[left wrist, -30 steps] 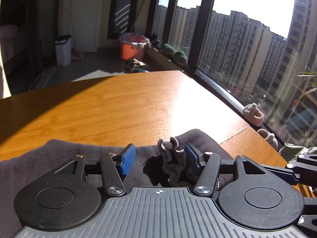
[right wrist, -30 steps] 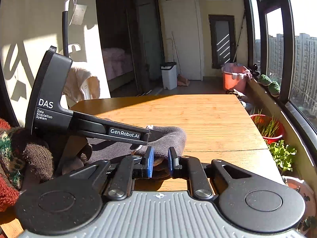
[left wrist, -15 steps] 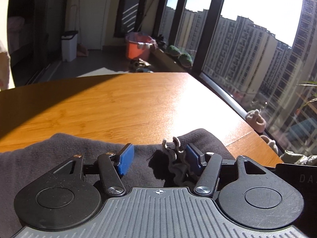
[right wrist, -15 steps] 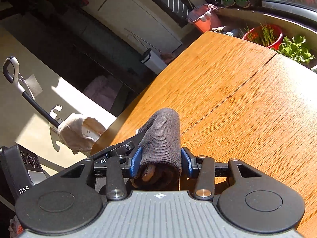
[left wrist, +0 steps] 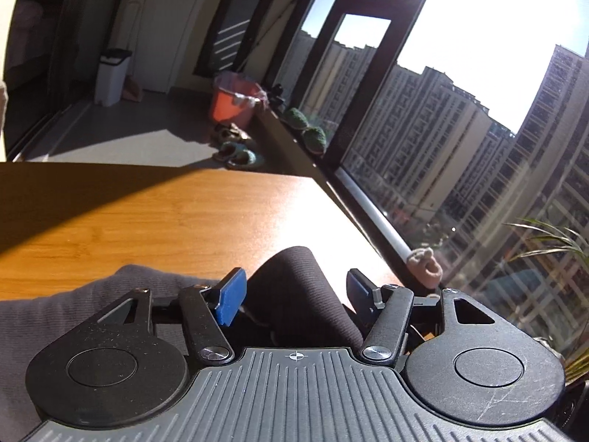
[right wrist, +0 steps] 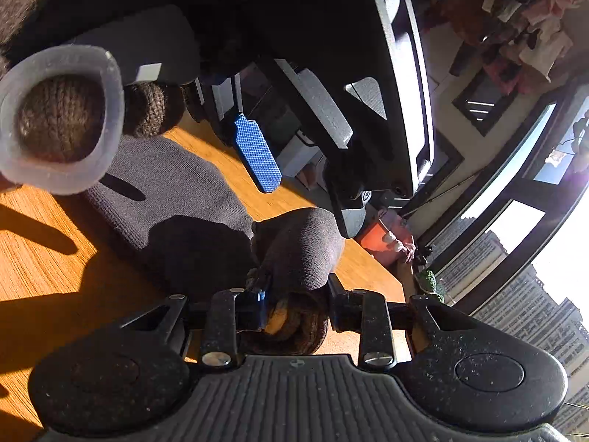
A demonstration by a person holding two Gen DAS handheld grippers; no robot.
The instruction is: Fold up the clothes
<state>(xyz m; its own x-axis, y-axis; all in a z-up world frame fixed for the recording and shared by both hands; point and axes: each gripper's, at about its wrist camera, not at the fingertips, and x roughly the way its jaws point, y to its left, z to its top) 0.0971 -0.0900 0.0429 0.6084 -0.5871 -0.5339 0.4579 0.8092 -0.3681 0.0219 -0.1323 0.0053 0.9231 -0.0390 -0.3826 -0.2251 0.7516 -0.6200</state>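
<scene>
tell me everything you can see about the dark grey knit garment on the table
The dark grey ribbed knit garment looks soft and stretchy, likely a sweater, though its full shape is cut off. Most of it lies flat on the orange wooden table, partly in shadow. One end is rolled up off the table into a thick fold, which sits between the fingers of the right gripper. In the left view a raised fold stands between the open blue-padded fingers of the left gripper.
</scene>
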